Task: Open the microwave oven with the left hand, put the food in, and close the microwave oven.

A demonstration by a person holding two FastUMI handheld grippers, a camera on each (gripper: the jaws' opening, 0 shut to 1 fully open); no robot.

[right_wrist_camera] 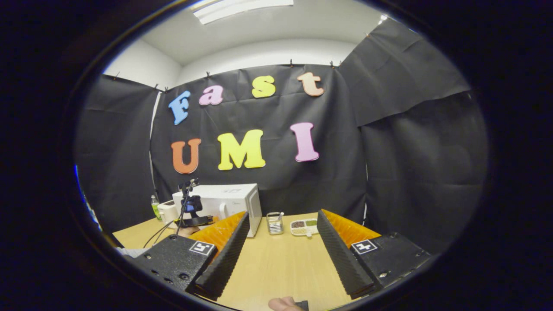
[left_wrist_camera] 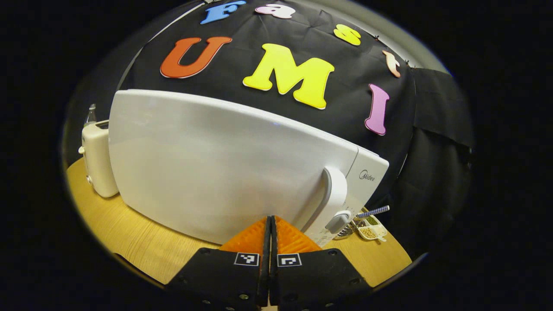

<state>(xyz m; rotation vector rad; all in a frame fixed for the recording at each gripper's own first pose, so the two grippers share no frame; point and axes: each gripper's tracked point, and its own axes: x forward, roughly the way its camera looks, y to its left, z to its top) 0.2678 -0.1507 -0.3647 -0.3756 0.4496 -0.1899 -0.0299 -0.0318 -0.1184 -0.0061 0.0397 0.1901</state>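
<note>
left hand-held gripper [left_wrist_camera: 271, 224], fingers pressed together, faces the closed microwave [left_wrist_camera: 224, 164]; right hand-held gripper [right_wrist_camera: 281, 246] gapes apart.

Booth interior, black cloth walls [right_wrist_camera: 402, 142].
Light wooden table [right_wrist_camera: 281, 263]; white ceiling [right_wrist_camera: 276, 30] with a lit strip light [right_wrist_camera: 242, 7] overhead.

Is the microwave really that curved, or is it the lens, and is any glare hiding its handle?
Left gripper view: the lens bows the microwave, close up; the handle is sharp, evenly lit, without glare. Right gripper view: the same oven looks boxy farther off, beyond the wooden table, and a ceiling light blows out at top.
</note>
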